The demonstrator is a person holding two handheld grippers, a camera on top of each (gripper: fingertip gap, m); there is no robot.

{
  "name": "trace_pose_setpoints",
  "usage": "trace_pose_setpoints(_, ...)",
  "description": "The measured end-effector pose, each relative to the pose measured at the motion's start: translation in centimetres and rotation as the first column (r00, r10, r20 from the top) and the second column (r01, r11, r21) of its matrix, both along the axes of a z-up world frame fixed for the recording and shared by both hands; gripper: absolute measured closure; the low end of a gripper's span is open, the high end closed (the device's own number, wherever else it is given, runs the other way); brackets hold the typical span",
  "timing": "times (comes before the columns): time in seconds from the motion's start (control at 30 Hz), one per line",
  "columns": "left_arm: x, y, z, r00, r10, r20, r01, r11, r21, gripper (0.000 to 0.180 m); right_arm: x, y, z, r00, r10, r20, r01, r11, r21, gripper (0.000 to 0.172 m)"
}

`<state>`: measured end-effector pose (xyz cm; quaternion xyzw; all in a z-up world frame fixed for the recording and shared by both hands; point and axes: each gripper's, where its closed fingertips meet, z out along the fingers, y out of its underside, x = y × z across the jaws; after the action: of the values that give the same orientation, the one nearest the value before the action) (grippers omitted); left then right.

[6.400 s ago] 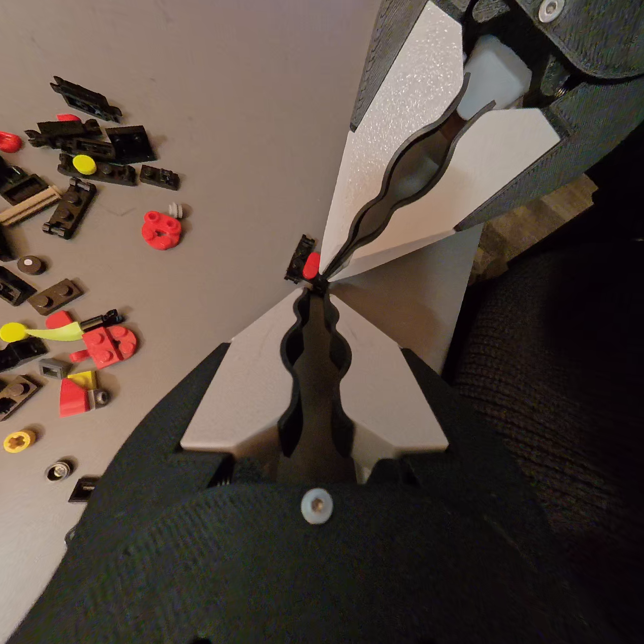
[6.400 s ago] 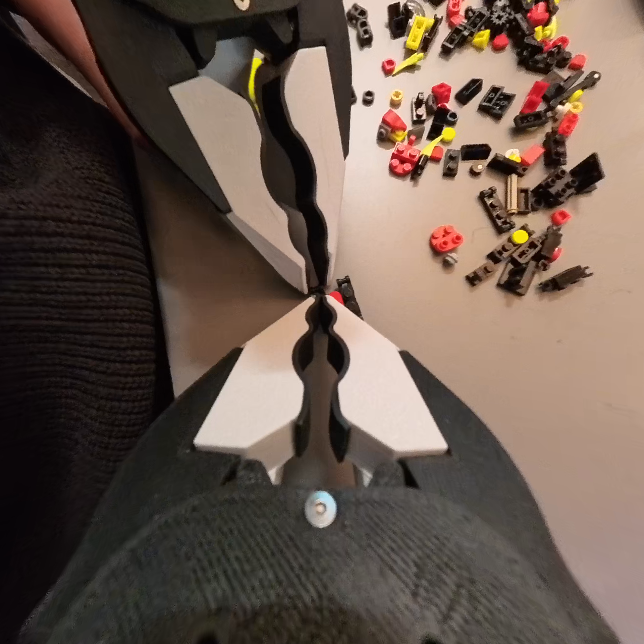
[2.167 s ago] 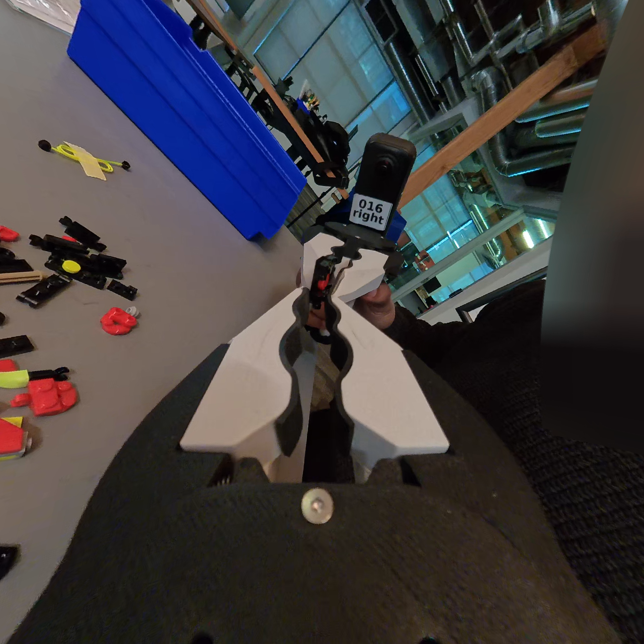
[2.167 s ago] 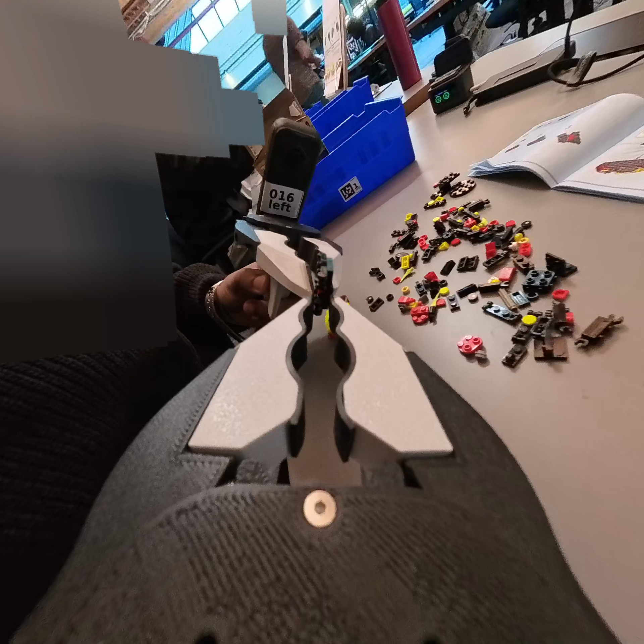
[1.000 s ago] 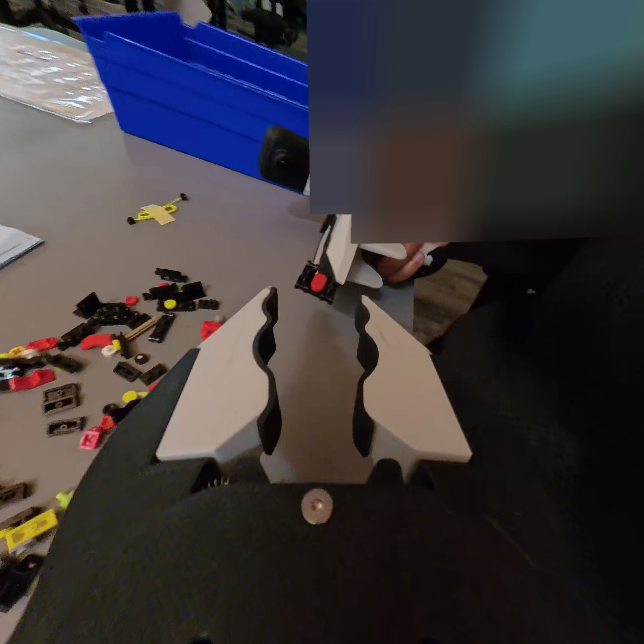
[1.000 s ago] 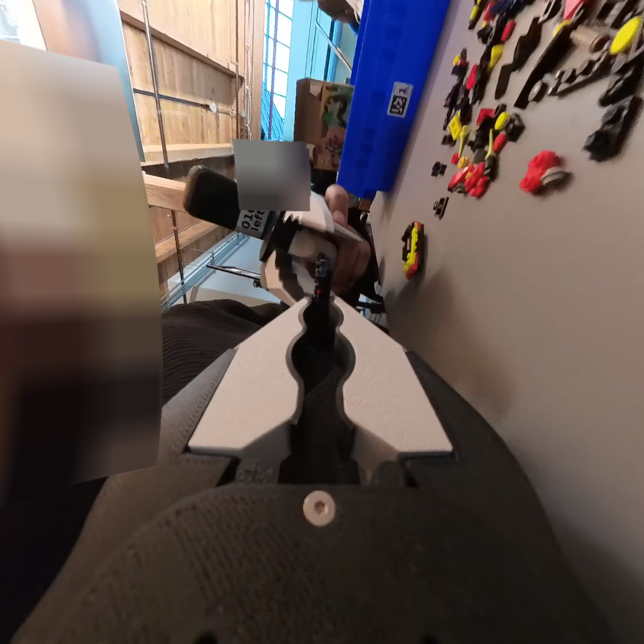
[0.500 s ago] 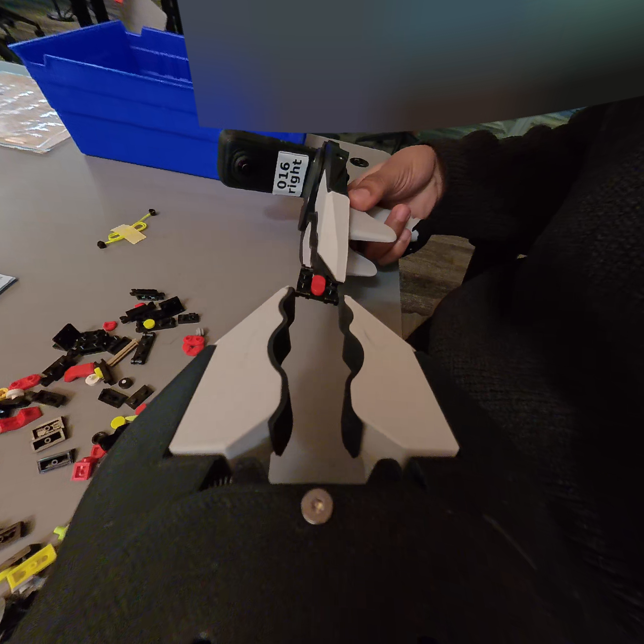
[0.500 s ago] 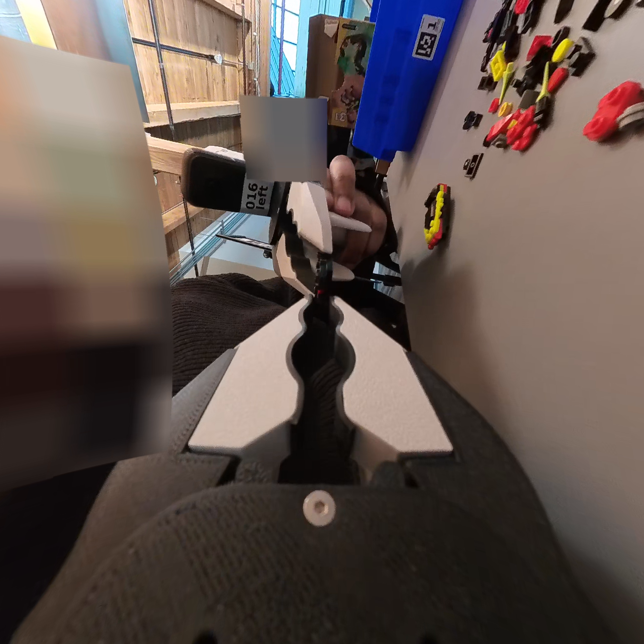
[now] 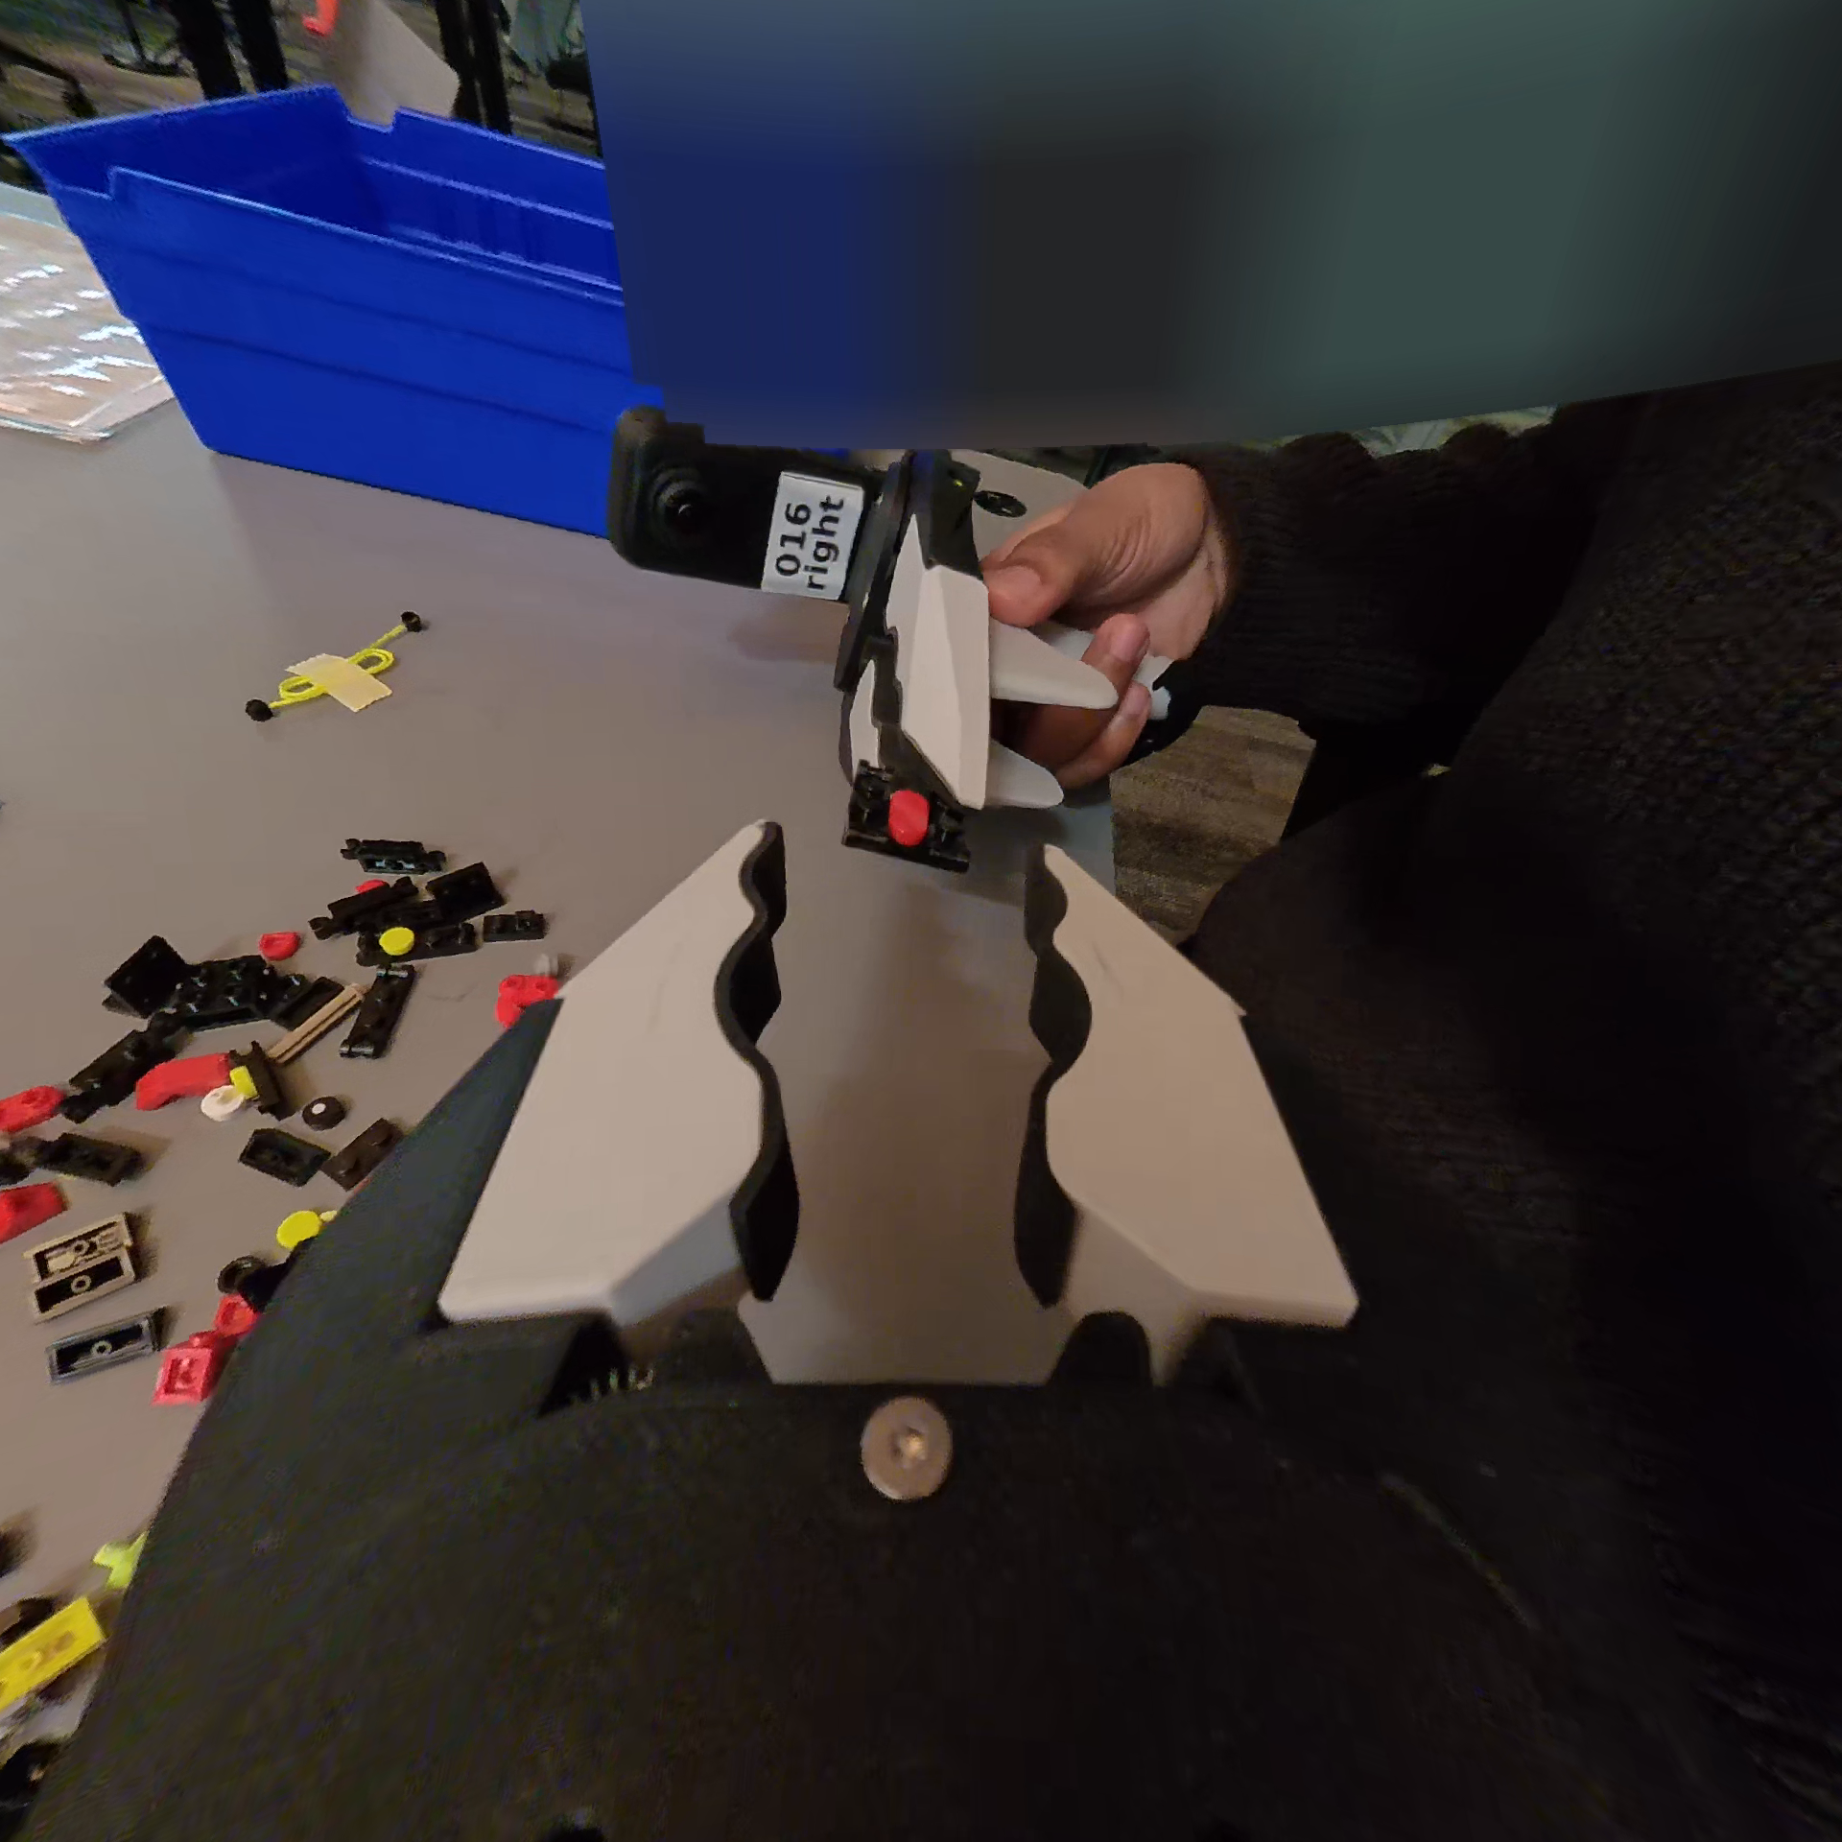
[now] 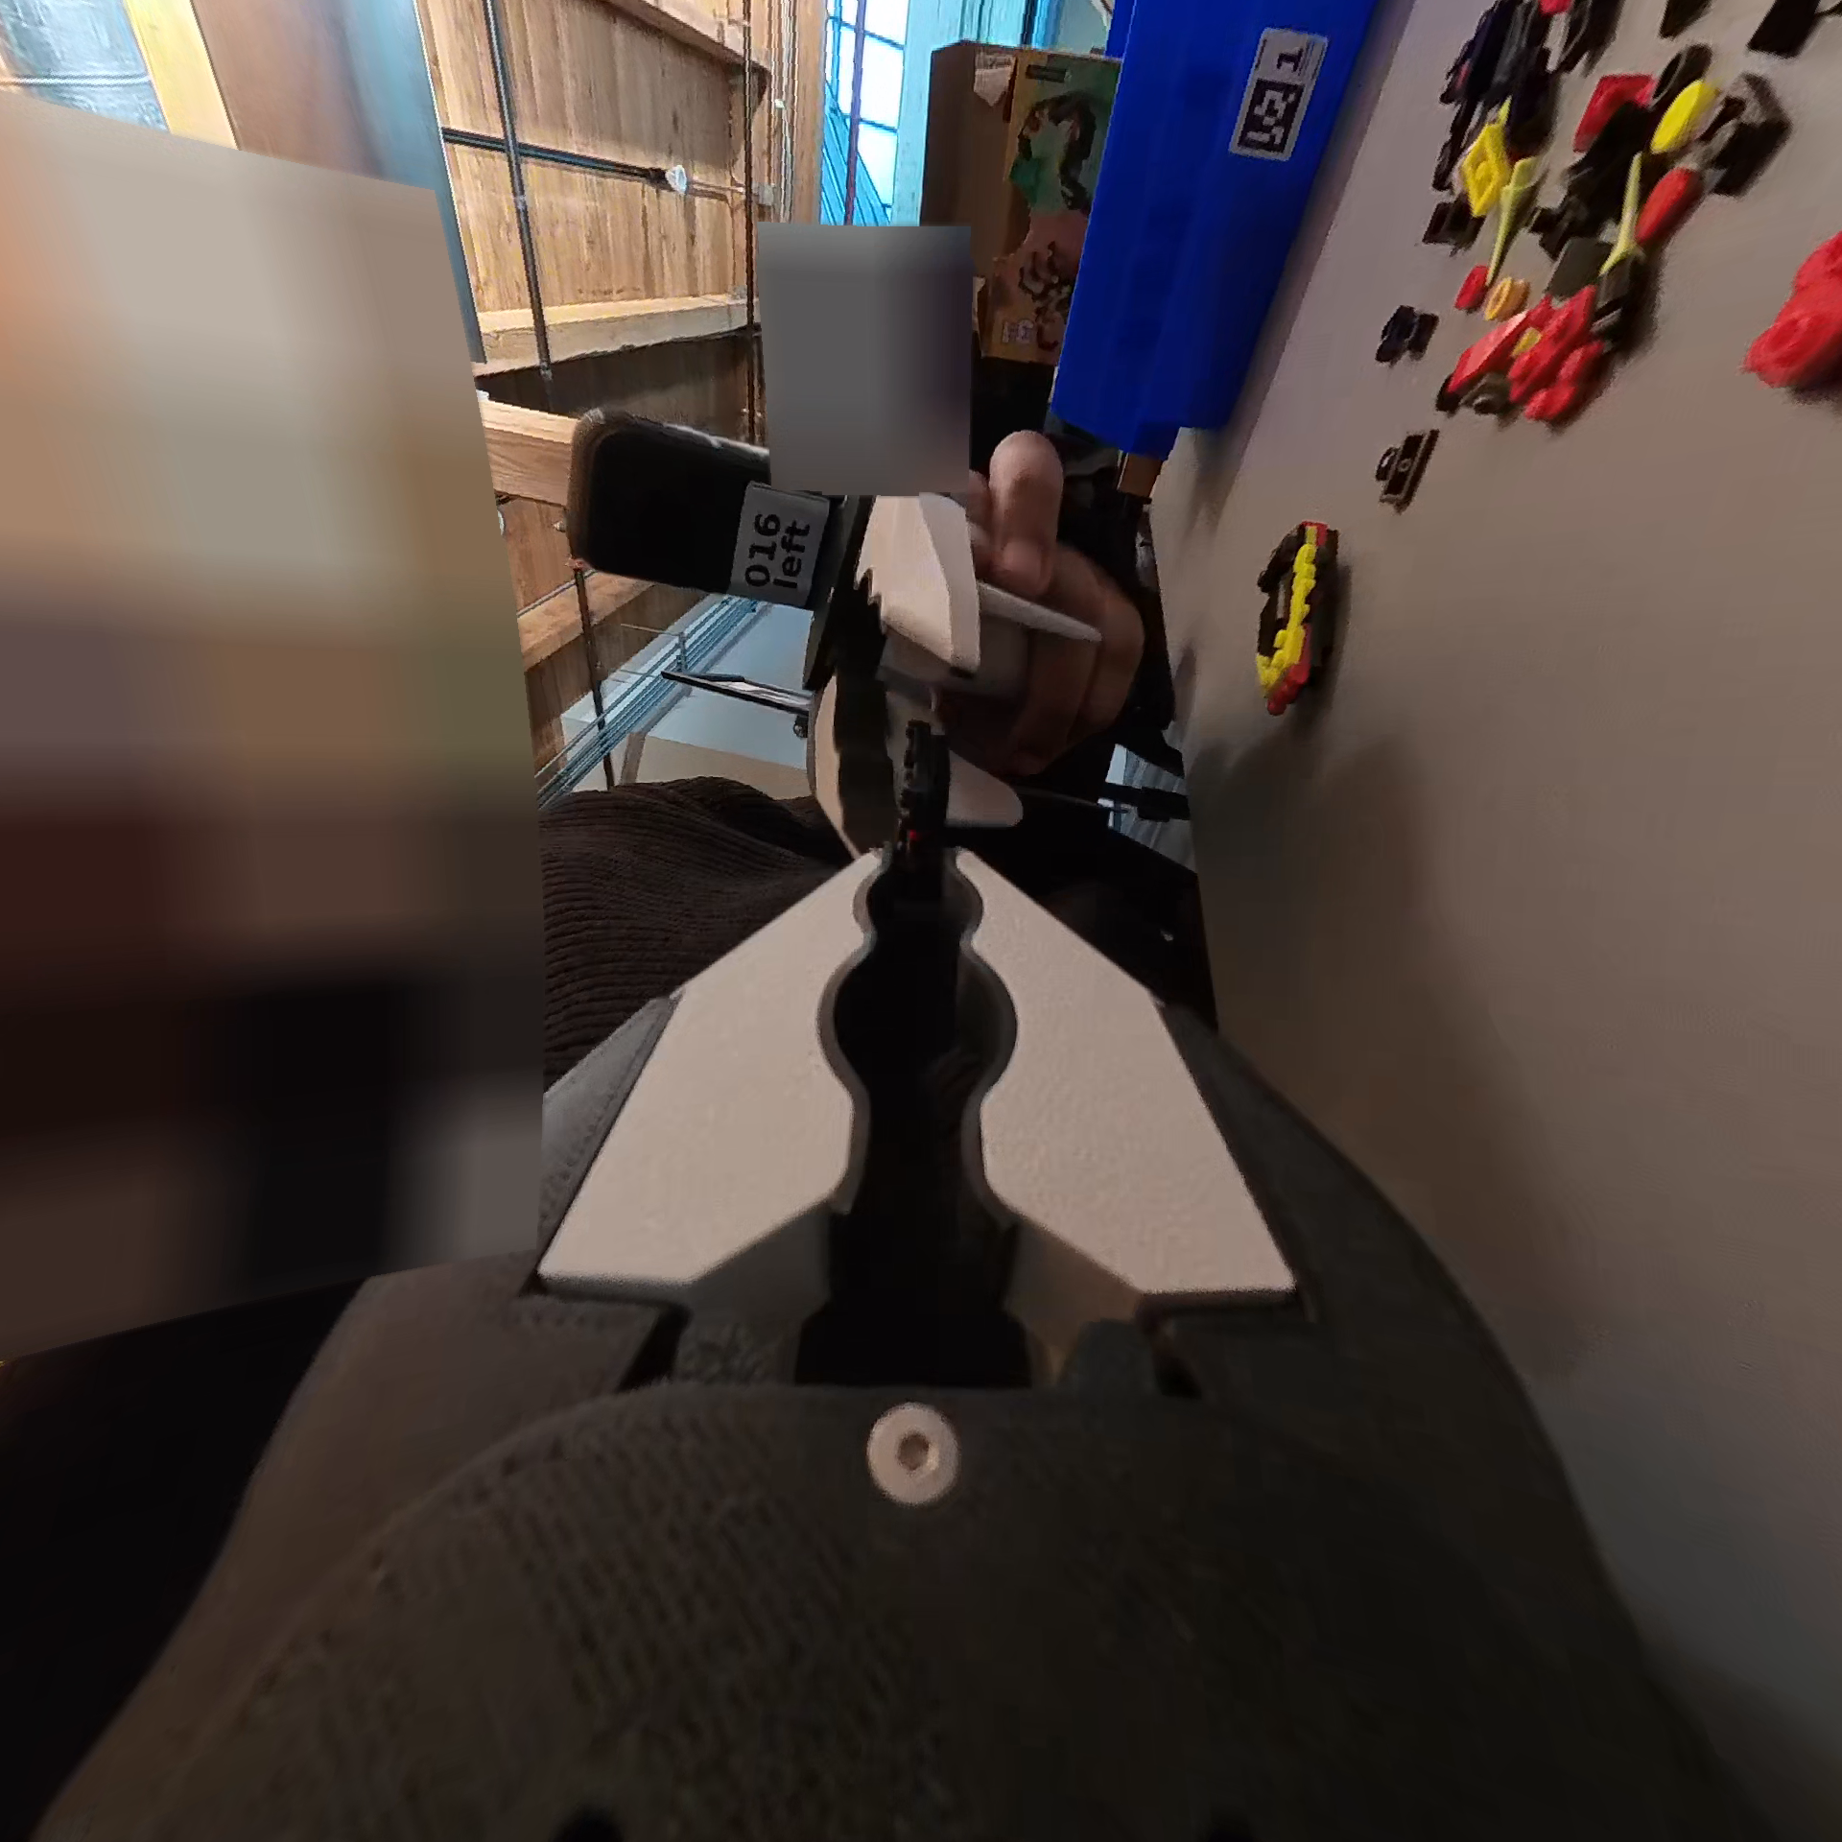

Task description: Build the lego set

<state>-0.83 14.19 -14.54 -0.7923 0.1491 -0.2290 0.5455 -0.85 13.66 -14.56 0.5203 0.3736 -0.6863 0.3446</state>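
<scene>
My right gripper (image 9: 912, 787) is clamped on a small black plate w/ red stud (image 9: 905, 819), held in air above the desk (image 9: 598, 718). Left gripper (image 9: 902, 867) stands wide open, nothing in it. Plate hangs just beyond and between the left fingertips, long axis roughly crosswise to them.

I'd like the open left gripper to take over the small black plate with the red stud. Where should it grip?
Probably by its two short ends. The black plate hangs crosswise below the right gripper, which pinches its upper edge. The left gripper could come from below; its fingers already flank both ends.
</scene>
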Motion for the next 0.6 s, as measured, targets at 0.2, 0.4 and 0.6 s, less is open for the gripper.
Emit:
trace_pose_setpoints(0.2, 1.06, -0.37, -0.37, 0.998, -0.049, -0.046, 0.049, 0.999, 0.0, 0.143, 0.6, -1.0, 0.16, 0.998, 0.056, -0.006, -0.056, 0.998, -0.005, 0.165)
trace_pose_setpoints(0.4, 0.8, -0.49, 0.05, 0.998, -0.047, -0.034, 0.047, 0.999, 0.016, 0.156, 0.49, -0.76, 0.2, 0.999, 0.045, -0.005, -0.046, 0.999, -0.008, 0.165)
trace_pose_setpoints(0.6, 0.71, -0.48, 0.21, 0.999, -0.044, -0.021, 0.044, 0.999, 0.02, 0.156, 0.37, -0.51, 0.84, 0.999, 0.032, -0.031, -0.033, 0.999, -0.038, 0.16)
